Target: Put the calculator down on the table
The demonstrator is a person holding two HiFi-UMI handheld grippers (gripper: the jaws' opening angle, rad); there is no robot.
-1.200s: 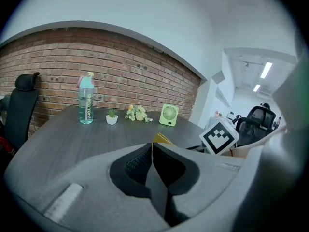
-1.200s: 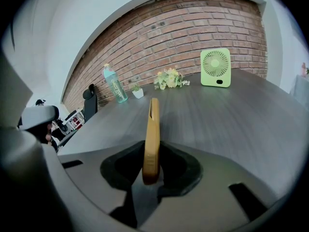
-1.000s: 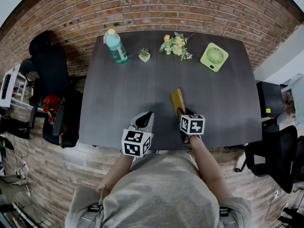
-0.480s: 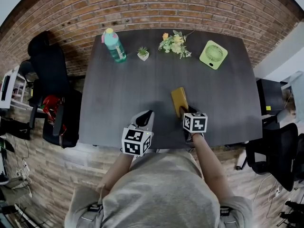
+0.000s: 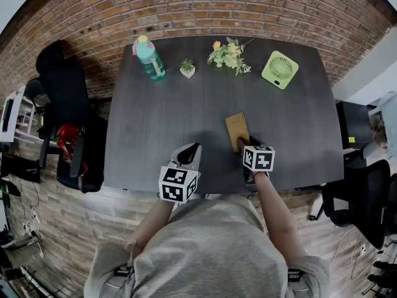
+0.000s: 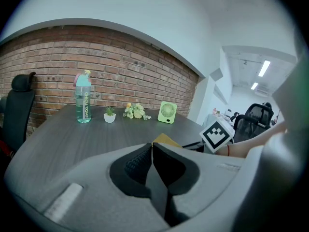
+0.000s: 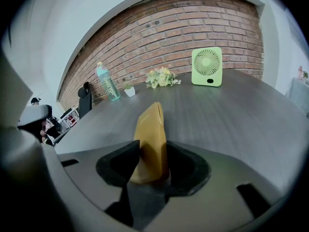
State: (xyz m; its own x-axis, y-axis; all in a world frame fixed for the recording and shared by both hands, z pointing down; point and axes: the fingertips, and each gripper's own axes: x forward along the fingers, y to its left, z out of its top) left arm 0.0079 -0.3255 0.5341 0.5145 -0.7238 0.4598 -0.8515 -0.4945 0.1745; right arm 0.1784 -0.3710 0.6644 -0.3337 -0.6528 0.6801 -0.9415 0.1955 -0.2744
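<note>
While the head view shows the yellow calculator (image 5: 236, 128) lying on the desk (image 5: 161, 123) at 11 o'clock from the right gripper (image 5: 246, 144), the left gripper (image 5: 188, 155) hovers at the near edge.

Left gripper view: jaws pressed together, empty.

Right gripper view: the jaws have just been opening, and the calculator's near end sits loose between them. I'd draw straight back toward 6 o'clock, wide enough not to drag it.

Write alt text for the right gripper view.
The right gripper has a yellow calculator between its jaws, which have just been opening. Beyond it on the dark table are a green fan, flowers, a small potted plant and a teal bottle.
</note>
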